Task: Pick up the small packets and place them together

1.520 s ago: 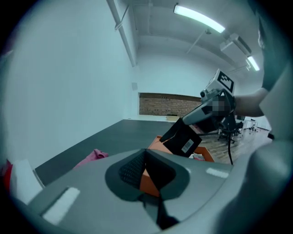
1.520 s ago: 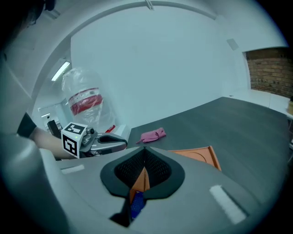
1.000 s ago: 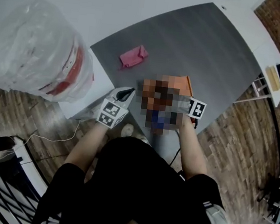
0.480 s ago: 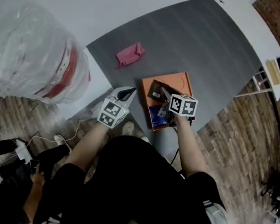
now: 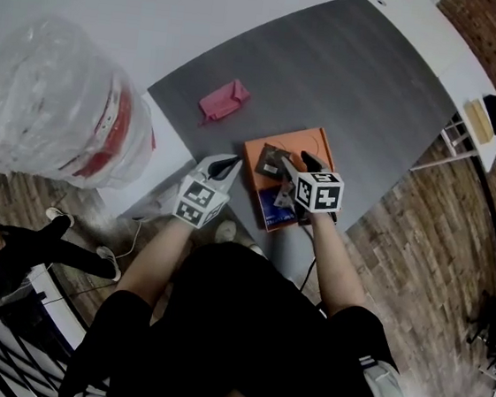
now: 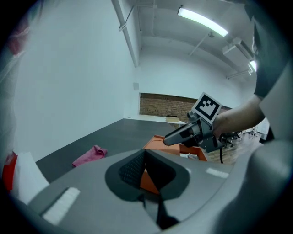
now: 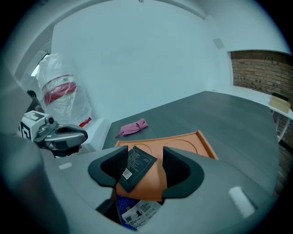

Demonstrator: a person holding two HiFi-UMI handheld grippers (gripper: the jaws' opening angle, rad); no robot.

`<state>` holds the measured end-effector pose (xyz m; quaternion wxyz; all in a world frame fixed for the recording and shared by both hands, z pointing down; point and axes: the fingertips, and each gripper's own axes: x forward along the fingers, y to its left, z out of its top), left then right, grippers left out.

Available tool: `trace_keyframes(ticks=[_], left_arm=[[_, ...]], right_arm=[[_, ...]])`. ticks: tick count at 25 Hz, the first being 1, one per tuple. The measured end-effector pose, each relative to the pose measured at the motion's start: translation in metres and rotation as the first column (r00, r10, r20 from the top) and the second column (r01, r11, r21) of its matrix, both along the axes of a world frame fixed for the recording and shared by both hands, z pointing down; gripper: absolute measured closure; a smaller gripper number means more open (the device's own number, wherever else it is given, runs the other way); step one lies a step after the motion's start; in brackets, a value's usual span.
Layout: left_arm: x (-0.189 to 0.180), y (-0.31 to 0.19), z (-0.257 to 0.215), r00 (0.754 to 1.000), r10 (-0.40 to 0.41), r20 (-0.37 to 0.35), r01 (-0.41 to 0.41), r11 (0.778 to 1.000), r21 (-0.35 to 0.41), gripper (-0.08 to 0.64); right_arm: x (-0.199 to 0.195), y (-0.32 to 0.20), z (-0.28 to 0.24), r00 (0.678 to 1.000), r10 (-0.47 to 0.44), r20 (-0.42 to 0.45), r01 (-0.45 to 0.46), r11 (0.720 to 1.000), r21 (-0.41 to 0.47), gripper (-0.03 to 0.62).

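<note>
Shut a second ago, the right tongs (image 7: 144, 165) have just been opened and stand released. The dark packet (image 5: 272, 159) is seen lying free between them on the orange tray (image 7: 183, 141) at the bench's (image 5: 349, 89) near edge, just beside the blue packet (image 7: 135, 209). The left tongs (image 6: 146, 171) are clenched, empty. Grouping is judged nearly done.

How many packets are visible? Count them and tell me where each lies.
2. A dark packet lies around the middle of the orange tray. A blue packet lies at the tray's near end, partly hidden. More may be hidden.
</note>
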<state>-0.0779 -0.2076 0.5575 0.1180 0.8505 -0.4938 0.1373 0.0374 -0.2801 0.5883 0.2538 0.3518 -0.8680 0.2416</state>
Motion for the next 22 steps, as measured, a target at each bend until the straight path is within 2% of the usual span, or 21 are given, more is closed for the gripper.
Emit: trace_keyframes(ticks=[4, 8, 16, 19, 22], left_arm=[[0.012, -0.005, -0.007, 1.000, 0.024, -0.007, -0.024, 0.999, 0.022, 0.561], [0.028, -0.008, -0.010, 0.998, 0.056, -0.016, -0.056, 0.998, 0.034, 0.561], [0.060, -0.004, -0.002, 0.991, 0.130, -0.031, -0.130, 0.991, 0.011, 0.561], [0.068, -0.001, -0.002, 0.987, 0.154, -0.038, -0.154, 0.988, 0.009, 0.561], [0.073, 0.002, -0.001, 0.984, 0.171, -0.044, -0.171, 0.985, 0.001, 0.561]], right_arm=[[0.010, 0.003, -0.012, 1.000, 0.003, 0.023, -0.003, 1.000, 0.019, 0.350], [0.038, 0.008, -0.023, 0.999, 0.038, 0.020, -0.038, 0.998, 0.047, 0.359], [0.090, 0.035, -0.009, 1.000, 0.015, -0.027, -0.015, 1.000, 0.011, 0.383], [0.099, 0.048, 0.003, 0.996, -0.049, -0.074, 0.048, 0.999, -0.019, 0.383], [0.099, 0.066, 0.017, 0.970, -0.170, -0.173, 0.163, 0.985, -0.053, 0.383]])
